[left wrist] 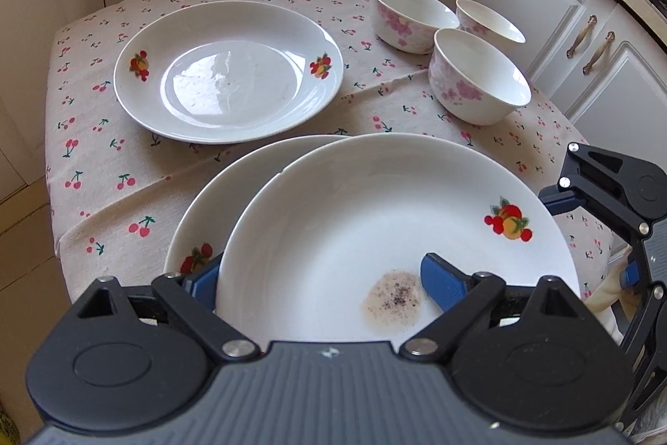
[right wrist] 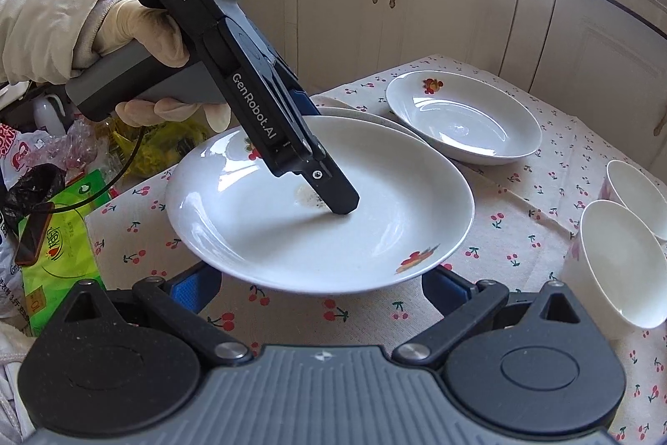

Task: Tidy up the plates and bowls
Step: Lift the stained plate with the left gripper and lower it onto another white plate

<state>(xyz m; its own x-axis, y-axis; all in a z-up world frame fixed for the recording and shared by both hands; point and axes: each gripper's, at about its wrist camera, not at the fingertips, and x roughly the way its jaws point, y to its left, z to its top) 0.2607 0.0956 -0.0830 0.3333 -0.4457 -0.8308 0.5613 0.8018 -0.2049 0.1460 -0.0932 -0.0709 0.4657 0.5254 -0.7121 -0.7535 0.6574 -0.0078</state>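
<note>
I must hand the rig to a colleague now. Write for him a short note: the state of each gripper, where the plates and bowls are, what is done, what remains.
Left gripper: shut on the top plate, one finger inside, one under the rim.
Right gripper: open, just below that plate's near edge, holding nothing.
Top plate sits off-centre over a second plate; it carries a small stain.
Third plate lies alone further back.
Three bowls stand separately, unstacked.
Left: align the plates, add the third, nest the bowls.

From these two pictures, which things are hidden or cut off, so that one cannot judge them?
- Lower plate: mostly covered by the held plate in both views.
- Left gripper: left wrist view, one finger goes behind the held plate's rim.
- Nearest bowl: right wrist view, cut by the picture's edge.
- Third bowl: left wrist view, partly behind the others.
</note>
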